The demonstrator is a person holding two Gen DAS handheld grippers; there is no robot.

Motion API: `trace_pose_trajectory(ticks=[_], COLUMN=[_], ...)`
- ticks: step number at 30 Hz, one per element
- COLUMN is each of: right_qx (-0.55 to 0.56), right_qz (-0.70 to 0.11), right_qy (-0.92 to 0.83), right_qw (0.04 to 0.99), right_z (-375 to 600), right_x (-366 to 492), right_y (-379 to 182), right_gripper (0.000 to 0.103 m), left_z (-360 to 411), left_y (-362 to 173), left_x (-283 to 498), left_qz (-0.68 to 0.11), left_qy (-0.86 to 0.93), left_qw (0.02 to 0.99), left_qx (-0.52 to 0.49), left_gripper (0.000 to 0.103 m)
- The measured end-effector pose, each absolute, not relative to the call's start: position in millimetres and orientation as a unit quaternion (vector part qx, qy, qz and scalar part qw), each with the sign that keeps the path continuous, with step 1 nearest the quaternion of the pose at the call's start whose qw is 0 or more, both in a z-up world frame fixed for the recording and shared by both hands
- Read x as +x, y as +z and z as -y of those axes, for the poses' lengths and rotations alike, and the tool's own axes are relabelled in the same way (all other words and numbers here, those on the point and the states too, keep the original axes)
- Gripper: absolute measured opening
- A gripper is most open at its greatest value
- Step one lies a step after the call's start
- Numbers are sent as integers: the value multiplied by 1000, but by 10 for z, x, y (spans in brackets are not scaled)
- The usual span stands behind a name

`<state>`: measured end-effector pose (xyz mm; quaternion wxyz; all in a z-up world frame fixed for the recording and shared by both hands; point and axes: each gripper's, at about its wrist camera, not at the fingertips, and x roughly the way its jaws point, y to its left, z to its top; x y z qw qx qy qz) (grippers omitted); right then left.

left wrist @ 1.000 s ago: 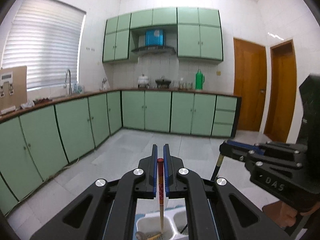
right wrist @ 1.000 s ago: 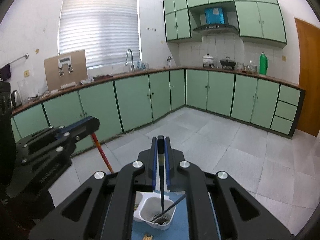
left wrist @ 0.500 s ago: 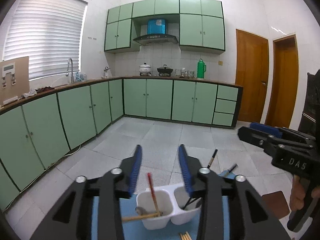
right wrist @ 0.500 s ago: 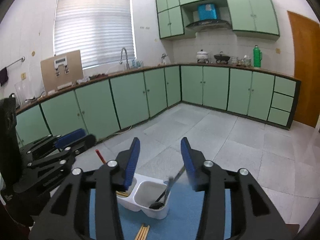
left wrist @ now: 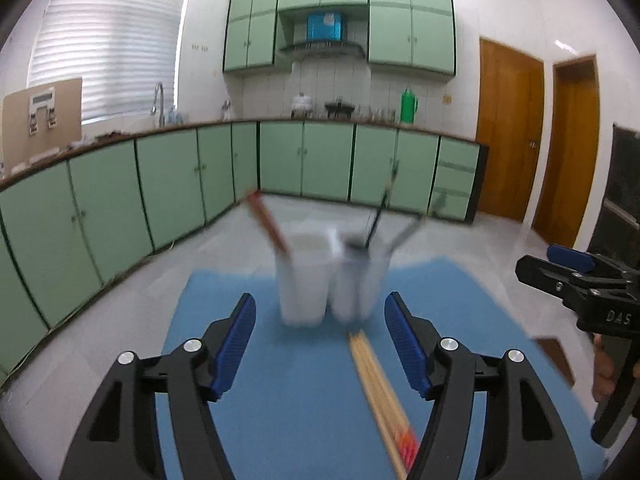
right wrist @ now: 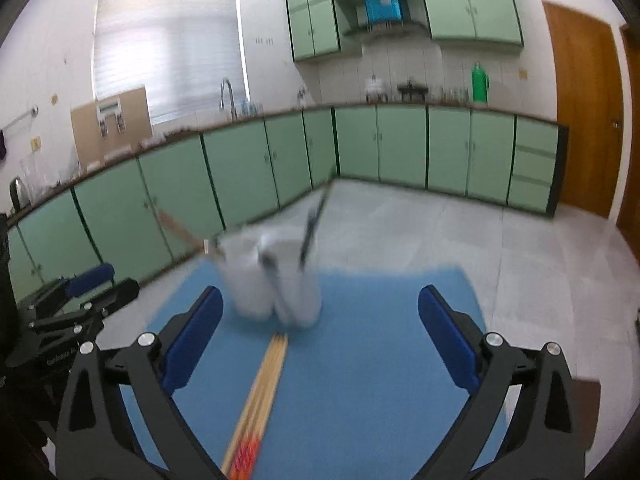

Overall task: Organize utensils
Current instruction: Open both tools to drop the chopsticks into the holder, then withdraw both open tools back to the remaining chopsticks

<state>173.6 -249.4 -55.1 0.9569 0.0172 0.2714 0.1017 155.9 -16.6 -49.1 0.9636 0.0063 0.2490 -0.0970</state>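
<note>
Blue mat (left wrist: 248,432) bears blurred chopsticks (left wrist: 380,388), seemingly between opened left jaws.

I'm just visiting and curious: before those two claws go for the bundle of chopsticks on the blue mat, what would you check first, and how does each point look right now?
1. Left claw empty, jaws apart after just opening: ok.
2. Right claw empty, jaws wide after just opening: ok.
3. Wooden chopsticks lie flat on the blue mat, nothing on top: ok.
4. White two-cup holder stands upright: ok.
5. Red chopstick and dark utensils sit in separate cups: ok.
6. Exact chopstick count: cannot tell, the picture is blurred.
</note>
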Motion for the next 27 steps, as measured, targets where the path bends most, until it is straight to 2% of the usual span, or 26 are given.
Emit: trace_pose_trajectory(ticks=[5,11,21,27], right_qx=[25,21,-25,-36], right_qz=[-322,-350,-403,-426], right_qy=[97,95,116,120], right_qw=[941,932,907,896], right_z=[2356,2277,2053,1971], right_x=[1485,1297,1111,1079], right_y=[-1036,-1446,-1815,-1915], right_gripper=[95,95,95,90], left_z=[172,197,100,36], left_y=[-1033,-1419,-1665,-1667], left_x=[1351,1229,1089,1065], left_qz=[-310,-343,-383,-389], left_qy=[-89,-75,-67,-61], left_qw=[947,936,921,919], left_qx=[11,18,21,21], left_gripper=[66,66,66,68])
